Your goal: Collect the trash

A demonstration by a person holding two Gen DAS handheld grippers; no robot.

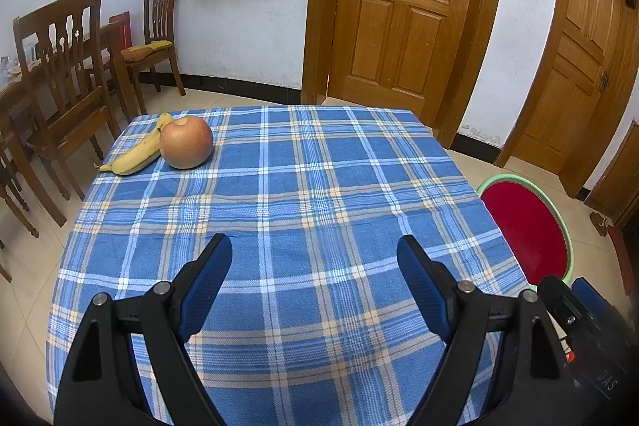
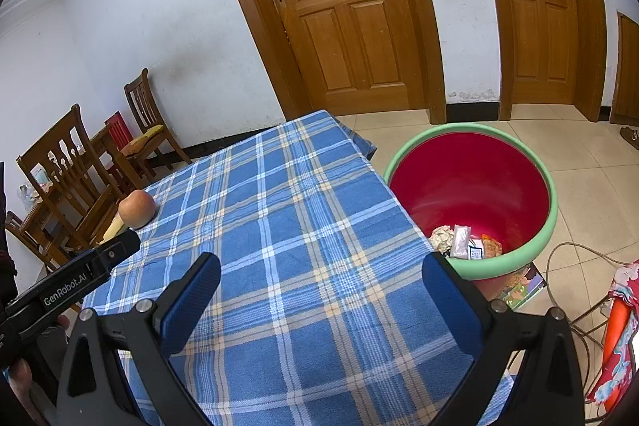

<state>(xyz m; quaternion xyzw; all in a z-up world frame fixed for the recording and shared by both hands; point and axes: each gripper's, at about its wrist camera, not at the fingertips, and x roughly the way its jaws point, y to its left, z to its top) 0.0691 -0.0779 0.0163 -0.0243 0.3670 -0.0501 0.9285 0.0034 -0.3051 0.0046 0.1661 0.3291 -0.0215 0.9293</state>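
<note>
**Both grippers empty over the checked cloth, trash in the bin**

Far left on the surface, a banana lies touching an apple. Nearer, the left gripper hangs above the blue plaid cloth, fingers spread wide, holding nothing. The right gripper is beside it, jaws likewise apart and empty. Off the right edge stands a red bin with a green rim; the trash sits at its bottom, wrappers and what looks like crumpled paper, though it's hard to make out.
</note>
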